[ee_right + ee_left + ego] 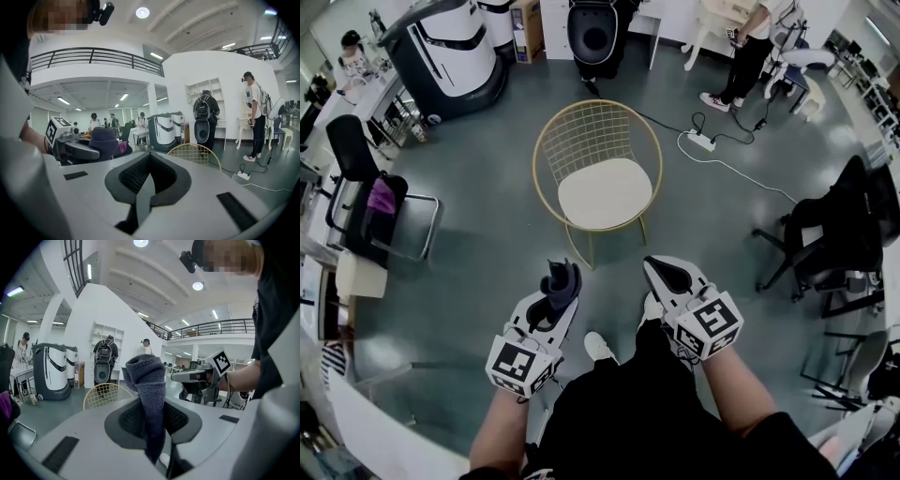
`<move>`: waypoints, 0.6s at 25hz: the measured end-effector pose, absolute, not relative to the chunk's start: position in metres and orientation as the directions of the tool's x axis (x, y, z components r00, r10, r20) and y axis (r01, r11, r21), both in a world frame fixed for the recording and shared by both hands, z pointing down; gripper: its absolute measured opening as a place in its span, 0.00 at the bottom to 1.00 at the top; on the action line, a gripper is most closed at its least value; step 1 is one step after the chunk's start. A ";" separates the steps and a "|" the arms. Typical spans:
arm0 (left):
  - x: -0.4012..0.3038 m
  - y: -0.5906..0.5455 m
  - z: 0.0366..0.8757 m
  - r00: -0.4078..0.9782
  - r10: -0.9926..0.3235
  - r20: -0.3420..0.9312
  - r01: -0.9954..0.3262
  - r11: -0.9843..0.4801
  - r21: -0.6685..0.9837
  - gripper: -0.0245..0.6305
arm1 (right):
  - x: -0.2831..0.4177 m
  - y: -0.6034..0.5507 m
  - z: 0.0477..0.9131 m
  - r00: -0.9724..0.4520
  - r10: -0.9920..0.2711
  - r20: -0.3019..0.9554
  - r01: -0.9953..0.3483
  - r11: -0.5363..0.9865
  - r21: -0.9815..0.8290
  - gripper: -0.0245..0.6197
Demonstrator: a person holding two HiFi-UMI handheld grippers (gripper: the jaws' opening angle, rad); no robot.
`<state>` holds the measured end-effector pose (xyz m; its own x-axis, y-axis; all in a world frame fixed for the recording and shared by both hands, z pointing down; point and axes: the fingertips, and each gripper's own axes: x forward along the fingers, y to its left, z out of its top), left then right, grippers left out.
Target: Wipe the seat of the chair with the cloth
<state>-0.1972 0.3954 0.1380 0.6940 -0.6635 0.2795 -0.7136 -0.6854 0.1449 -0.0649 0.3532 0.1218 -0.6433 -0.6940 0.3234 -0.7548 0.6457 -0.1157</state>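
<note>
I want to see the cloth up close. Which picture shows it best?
The left gripper view. The dark cloth fills its middle, pinched upright between the left hand-held gripper jaws. The head view shows it small, from above. The right gripper view shows just a dark lump at the left.

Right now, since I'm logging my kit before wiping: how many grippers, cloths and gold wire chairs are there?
Grippers: 2 (left gripper, right gripper)
Cloth: 1, clamped in the left gripper
Gold wire chair: 1
Total: 4
</note>
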 end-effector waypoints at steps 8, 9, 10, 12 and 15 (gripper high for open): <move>-0.179 0.377 0.137 0.681 -0.672 0.291 -0.725 -0.675 0.136 0.18 | -0.047 0.331 0.122 -0.645 -0.694 0.319 -0.755 0.644 -0.123 0.06; -0.176 0.374 0.137 0.679 -0.673 0.293 -0.727 -0.674 0.136 0.18 | -0.044 0.327 0.123 -0.646 -0.693 0.319 -0.754 0.645 -0.124 0.06; -0.172 0.370 0.137 0.677 -0.675 0.294 -0.728 -0.672 0.134 0.18 | -0.040 0.322 0.123 -0.649 -0.691 0.319 -0.751 0.648 -0.125 0.06; -0.164 0.361 0.137 0.670 -0.679 0.299 -0.734 -0.667 0.129 0.18 | -0.033 0.311 0.123 -0.652 -0.689 0.317 -0.749 0.650 -0.127 0.06; -0.152 0.343 0.140 0.653 -0.691 0.310 -0.748 -0.651 0.125 0.18 | -0.020 0.292 0.126 -0.658 -0.682 0.320 -0.744 0.655 -0.134 0.06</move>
<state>-0.1515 0.3431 0.1399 0.6532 -0.6910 0.3095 -0.7483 -0.6515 0.1249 -0.0200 0.2919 0.1262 -0.6579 -0.6820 0.3195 -0.7439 0.6546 -0.1345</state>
